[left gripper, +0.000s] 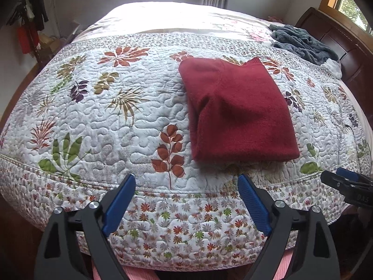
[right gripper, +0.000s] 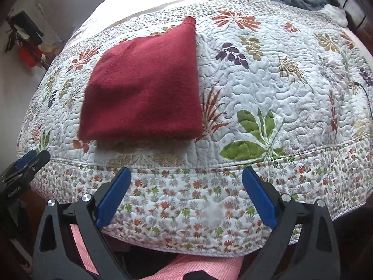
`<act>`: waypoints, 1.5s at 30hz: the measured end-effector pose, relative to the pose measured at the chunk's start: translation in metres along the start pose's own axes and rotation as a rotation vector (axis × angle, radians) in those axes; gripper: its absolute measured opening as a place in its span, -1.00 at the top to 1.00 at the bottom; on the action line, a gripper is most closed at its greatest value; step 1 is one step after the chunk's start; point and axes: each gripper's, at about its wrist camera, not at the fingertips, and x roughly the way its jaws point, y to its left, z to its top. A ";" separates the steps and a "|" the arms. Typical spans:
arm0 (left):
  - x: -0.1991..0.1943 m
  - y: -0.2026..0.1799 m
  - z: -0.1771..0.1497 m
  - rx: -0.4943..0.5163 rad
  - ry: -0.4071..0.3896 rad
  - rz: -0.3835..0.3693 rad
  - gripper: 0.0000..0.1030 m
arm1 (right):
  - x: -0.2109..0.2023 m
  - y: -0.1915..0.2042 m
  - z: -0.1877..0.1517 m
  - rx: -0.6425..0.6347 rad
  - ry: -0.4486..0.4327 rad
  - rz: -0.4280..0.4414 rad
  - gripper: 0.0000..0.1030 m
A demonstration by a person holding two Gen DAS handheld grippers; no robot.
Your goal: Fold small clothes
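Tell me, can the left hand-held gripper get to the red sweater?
Probably yes. The left hand-held gripper is open and holds nothing, and only bare quilt lies between it and the folded red sweater, slightly to its right.

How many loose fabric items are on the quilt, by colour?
Red: 1, the folded red garment
Grey-blue: 1, the crumpled fleece near the headboard
White: 1, a small white item beside the fleece
Total: 3
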 end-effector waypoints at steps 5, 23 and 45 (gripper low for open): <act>-0.015 -0.007 -0.001 0.018 -0.013 0.036 -0.76 | -0.017 0.009 -0.002 -0.017 -0.028 -0.042 -0.87; -0.056 -0.017 0.003 0.025 -0.053 0.070 -0.81 | -0.065 0.023 0.002 -0.029 -0.078 -0.145 -0.93; -0.060 -0.025 0.018 0.021 -0.058 0.068 -0.81 | -0.073 0.030 0.019 -0.022 -0.100 -0.078 -0.93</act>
